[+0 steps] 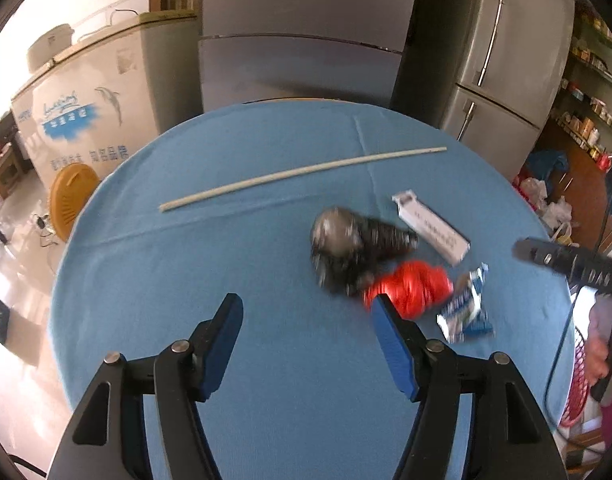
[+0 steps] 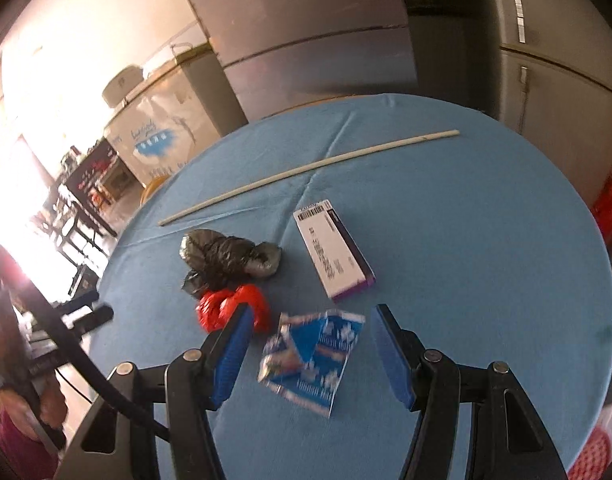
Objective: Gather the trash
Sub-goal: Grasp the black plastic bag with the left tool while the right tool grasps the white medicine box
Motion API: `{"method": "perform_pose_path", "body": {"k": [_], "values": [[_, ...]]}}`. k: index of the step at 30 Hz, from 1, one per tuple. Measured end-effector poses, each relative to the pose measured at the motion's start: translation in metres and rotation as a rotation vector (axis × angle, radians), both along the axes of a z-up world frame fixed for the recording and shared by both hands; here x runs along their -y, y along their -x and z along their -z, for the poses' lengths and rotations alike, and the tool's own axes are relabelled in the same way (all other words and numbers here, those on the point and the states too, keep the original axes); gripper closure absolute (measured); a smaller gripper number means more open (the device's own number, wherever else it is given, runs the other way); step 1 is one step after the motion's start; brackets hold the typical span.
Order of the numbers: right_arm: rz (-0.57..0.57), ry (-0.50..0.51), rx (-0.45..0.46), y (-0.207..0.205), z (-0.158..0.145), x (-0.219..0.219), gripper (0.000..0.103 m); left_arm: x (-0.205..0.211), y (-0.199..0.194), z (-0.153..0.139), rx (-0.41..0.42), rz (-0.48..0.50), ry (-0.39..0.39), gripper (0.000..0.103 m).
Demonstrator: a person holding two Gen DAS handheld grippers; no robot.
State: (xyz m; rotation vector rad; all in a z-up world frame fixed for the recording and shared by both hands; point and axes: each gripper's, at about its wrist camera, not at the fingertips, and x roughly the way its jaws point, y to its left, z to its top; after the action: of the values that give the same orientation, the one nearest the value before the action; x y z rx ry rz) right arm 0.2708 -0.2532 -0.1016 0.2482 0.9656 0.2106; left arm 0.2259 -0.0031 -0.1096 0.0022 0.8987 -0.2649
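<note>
Looking at progress: nothing collected yet as far as I can judge. All the trash sits loose on the blue-covered bench (image 2: pixel 486 240), and no bin or bag for it is clearly visible, so I can't tell where it goes.

Left gripper (image 1: pixel 308 316): jaws apart, empty, hovering above the cloth short of the pile. Right gripper (image 2: pixel 310 326): jaws apart, empty, with the blue-white wrapper (image 2: pixel 312 358) lying between its fingers in view; probably the first pick, not yet clamped.

Trash, all near the bench's middle:
- black plastic bag (image 2: pixel 225 258), crumpled, glossy, blurred in the left view
- red plastic bag (image 2: pixel 229 306), wadded, touching the black one
- blue-white wrapper, flat, creased, torn-looking edge, just beside the red wad
- white box (image 2: pixel 332 250) with barcode and purple side, lying flat, apart from the bags
- long pale stick (image 2: pixel 306 170), lying farther back across the cloth, well apart from the rest

Remaining: all five pieces.
</note>
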Motion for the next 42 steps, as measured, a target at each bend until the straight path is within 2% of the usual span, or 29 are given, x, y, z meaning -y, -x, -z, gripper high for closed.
{"method": "perform_pose_path", "body": {"k": [6, 10, 14, 18, 21, 22, 23, 24, 25, 27, 34, 37, 38, 41, 42], "values": [[-0.066, 0.016, -0.033, -0.045, 0.021, -0.01, 0.038, 0.017, -0.054, 0.015, -0.075, 0.031, 0.069, 0.035], [-0.117, 0.077, -0.057, -0.071, 0.037, -0.021, 0.038, 0.024, -0.082, 0.03, -0.136, 0.032, 0.107, 0.035], [-0.154, 0.156, -0.08, -0.088, 0.052, -0.03, 0.038, 0.035, -0.097, 0.041, -0.162, 0.048, 0.139, 0.035], [-0.175, 0.188, -0.111, -0.095, 0.066, -0.036, 0.037, 0.05, -0.102, 0.051, -0.174, 0.079, 0.149, 0.035], [-0.184, 0.212, -0.082, -0.094, 0.069, -0.042, 0.039, 0.057, -0.103, 0.059, -0.183, 0.095, 0.155, 0.047], [-0.183, 0.222, -0.064, -0.092, 0.068, -0.042, 0.045, 0.057, -0.105, 0.059, -0.181, 0.093, 0.165, 0.051], [-0.183, 0.242, -0.054, -0.091, 0.069, -0.044, 0.058, 0.056, -0.104, 0.059, -0.177, 0.089, 0.179, 0.056], [-0.182, 0.254, -0.048, -0.09, 0.068, -0.045, 0.064, 0.055, -0.105, 0.059, -0.176, 0.087, 0.189, 0.062], [-0.173, 0.255, -0.045, -0.09, 0.067, -0.043, 0.067, 0.054, -0.104, 0.058, -0.174, 0.081, 0.194, 0.07], [-0.154, 0.239, -0.05, -0.09, 0.065, -0.039, 0.075, 0.053, -0.102, 0.053, -0.165, 0.073, 0.204, 0.077], [-0.098, 0.155, -0.051, -0.082, 0.05, -0.023, 0.077, 0.05, -0.081, 0.023, -0.073, 0.061, 0.178, 0.082], [-0.088, 0.086, -0.059, -0.081, 0.045, -0.018, 0.073, 0.042, -0.065, 0.004, -0.017, 0.046, 0.159, 0.083], [-0.085, 0.075, -0.067, -0.083, 0.045, -0.017, 0.068, 0.038, -0.058, -0.002, 0.003, 0.04, 0.149, 0.083], [-0.097, 0.083, -0.074, -0.085, 0.046, -0.023, 0.017, 0.023, -0.04, -0.015, 0.044, 0.014, 0.132, 0.083], [-0.1, 0.092, -0.055, -0.085, 0.046, -0.025, 0.017, 0.018, -0.036, -0.016, 0.047, 0.006, 0.133, 0.082]]}}
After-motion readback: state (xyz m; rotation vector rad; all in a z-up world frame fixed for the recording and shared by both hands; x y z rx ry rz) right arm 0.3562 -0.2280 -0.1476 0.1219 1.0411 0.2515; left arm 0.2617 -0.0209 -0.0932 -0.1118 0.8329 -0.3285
